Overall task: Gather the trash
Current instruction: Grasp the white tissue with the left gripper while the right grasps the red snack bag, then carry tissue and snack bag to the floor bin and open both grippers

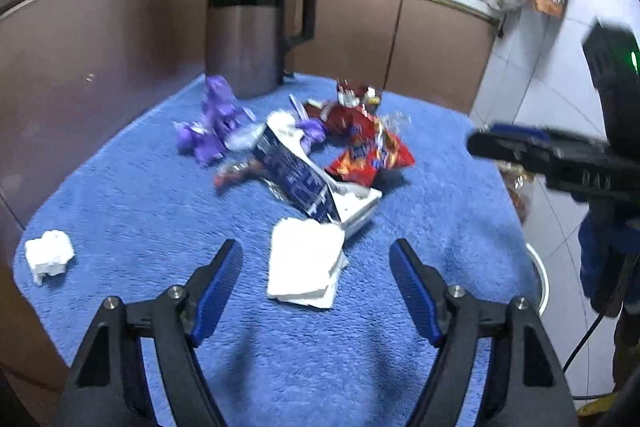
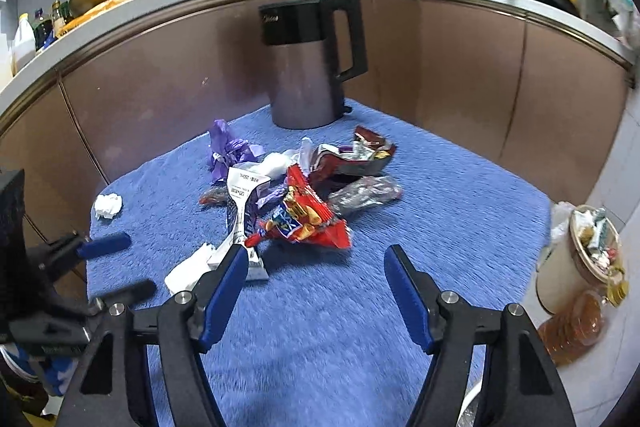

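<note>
Blue towel (image 1: 140, 195) over the table, littered mid-way with trash. Left wrist view: left gripper (image 1: 316, 259) spread wide, holding nothing, poised low with a flat white tissue (image 1: 304, 263) lying between and just beyond the fingertips. Behind the tissue, a torn carton (image 1: 296, 175), dark blue and white, leaning into the heap. Beyond that, a red bag (image 1: 372, 155), purple wrappers (image 1: 216, 127) to the left, a kettle (image 1: 252, 31) upright at the far edge. Off alone near the left edge, a crumpled wad (image 1: 50, 255). At the right, the right gripper (image 1: 504, 143), side-on and blurred.

Right wrist view: right gripper (image 2: 312, 263) also spread and holding nothing, aimed at the pile, the red bag (image 2: 304, 223) just ahead of the tips. Same carton (image 2: 244, 207) and tissue (image 2: 188, 267) near the left finger; wad (image 2: 108, 205) well apart at the left. Dark foil wrappers (image 2: 352, 159) behind the red bag, purple wrappers (image 2: 228, 151) toward the kettle (image 2: 308, 67). On the floor to the right, beside the table, a bin (image 2: 580, 267) already holding some scraps.

Probably early to middle going: some rubbish binned, yet the whole pile, tissue and wad left on the towel, nothing pinched at present. Likely next pick: the tissue for the left.
</note>
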### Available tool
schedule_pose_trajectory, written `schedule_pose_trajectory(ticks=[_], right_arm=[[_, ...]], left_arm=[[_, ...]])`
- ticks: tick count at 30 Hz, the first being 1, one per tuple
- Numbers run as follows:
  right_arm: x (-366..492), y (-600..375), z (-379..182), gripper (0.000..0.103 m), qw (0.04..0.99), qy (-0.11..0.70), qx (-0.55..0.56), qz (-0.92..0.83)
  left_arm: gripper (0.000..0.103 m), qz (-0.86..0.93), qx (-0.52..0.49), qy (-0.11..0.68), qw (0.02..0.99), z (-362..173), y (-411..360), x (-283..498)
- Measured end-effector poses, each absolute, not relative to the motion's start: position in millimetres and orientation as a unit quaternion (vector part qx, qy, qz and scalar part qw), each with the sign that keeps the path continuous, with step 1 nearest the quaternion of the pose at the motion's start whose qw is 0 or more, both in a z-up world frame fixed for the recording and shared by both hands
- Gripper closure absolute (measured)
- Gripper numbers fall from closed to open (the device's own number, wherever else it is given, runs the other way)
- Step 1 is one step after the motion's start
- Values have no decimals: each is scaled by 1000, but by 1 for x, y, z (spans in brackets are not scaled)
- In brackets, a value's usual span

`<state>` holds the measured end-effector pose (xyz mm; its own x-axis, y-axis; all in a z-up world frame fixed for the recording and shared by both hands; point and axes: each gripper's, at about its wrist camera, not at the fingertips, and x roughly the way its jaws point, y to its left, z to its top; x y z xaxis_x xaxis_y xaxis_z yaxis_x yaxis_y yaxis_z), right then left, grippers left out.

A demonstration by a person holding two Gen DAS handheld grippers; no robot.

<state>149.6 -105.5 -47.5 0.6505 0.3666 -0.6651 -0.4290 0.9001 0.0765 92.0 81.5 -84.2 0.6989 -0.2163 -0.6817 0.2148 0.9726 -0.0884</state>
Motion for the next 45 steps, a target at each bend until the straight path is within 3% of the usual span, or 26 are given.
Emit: schedule_pose_trajectory(ticks=[3, 5, 13, 19, 21, 24, 36, 45], right_arm=[[165, -95, -52, 35, 903, 361, -51, 227], [176, -87, -56, 35, 901, 362, -59, 232], [214, -57, -73, 37, 889, 378, -77, 245], [229, -44, -90, 69, 877, 404, -80, 247], [229, -45, -92, 83, 873, 411, -74, 250], [224, -46, -90, 93, 874, 411, -74, 249], [161, -76, -32, 93, 903, 344, -58, 251], [100, -198, -11, 93, 936, 320, -15, 145]], left_arm=[[35, -121, 6, 392, 912, -100, 77, 104], [47, -122, 7, 407, 905, -108, 77, 111], [67, -111, 7, 437, 892, -127, 82, 127], [89, -102, 3, 438, 893, -127, 90, 127], [91, -102, -10, 439, 893, -127, 94, 127], [92, -99, -25, 435, 895, -122, 99, 120], [93, -98, -16, 385, 918, -68, 94, 85], [93, -220, 34, 370, 902, -36, -16, 86]])
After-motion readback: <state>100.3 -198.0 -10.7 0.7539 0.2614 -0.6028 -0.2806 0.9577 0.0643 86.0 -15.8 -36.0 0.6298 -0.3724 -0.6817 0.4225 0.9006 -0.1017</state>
